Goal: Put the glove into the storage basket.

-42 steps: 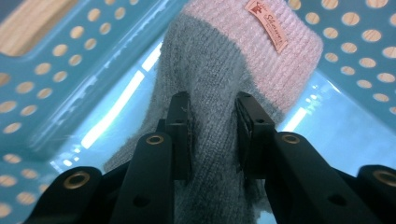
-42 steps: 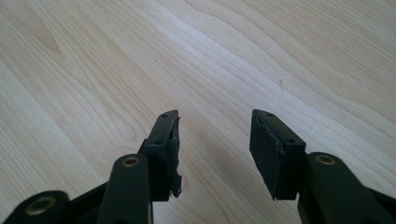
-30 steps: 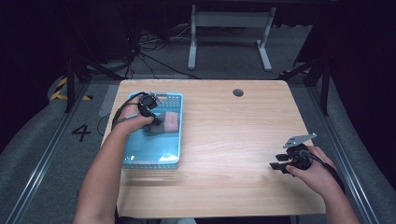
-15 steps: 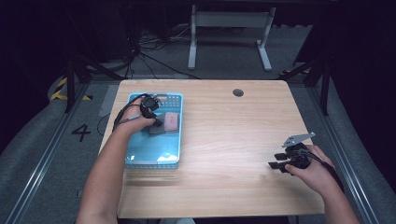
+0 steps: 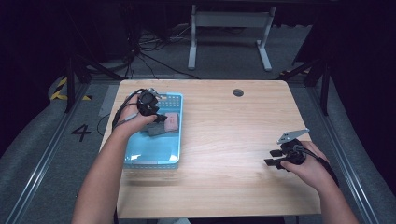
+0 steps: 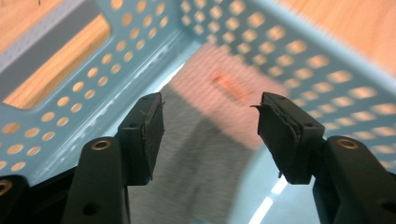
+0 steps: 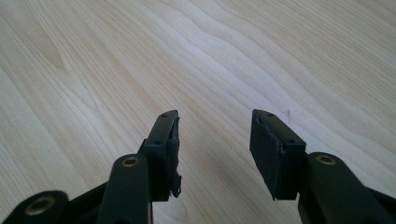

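Grey cloth [image 5: 155, 130] lies in the far half of the blue basket [image 5: 152, 156], which sits on the left part of the table [image 5: 224, 140]. It is a folded oblong; in the high view its long axis runs roughly across the basket, tilted a little, with one end toward the basket's left wall and the other touching a pink cloth [image 5: 172, 121] that lies just beyond it toward the right wall. In the left gripper view the grey cloth [image 6: 196, 154] stretches away from the camera and meets the pink cloth [image 6: 229, 86] at its far end, though both are blurred.

Left gripper [image 5: 156, 114] hangs just above the grey cloth's far edge, pointing down into the basket. Its jaws have just been opening and now stand wide apart; the cloth lies below and between them, and the pads [image 6: 152, 130] do not press on it.

Right gripper [image 5: 275, 157] rests well apart at the table's right side, jaws open over bare wood, nothing between them.
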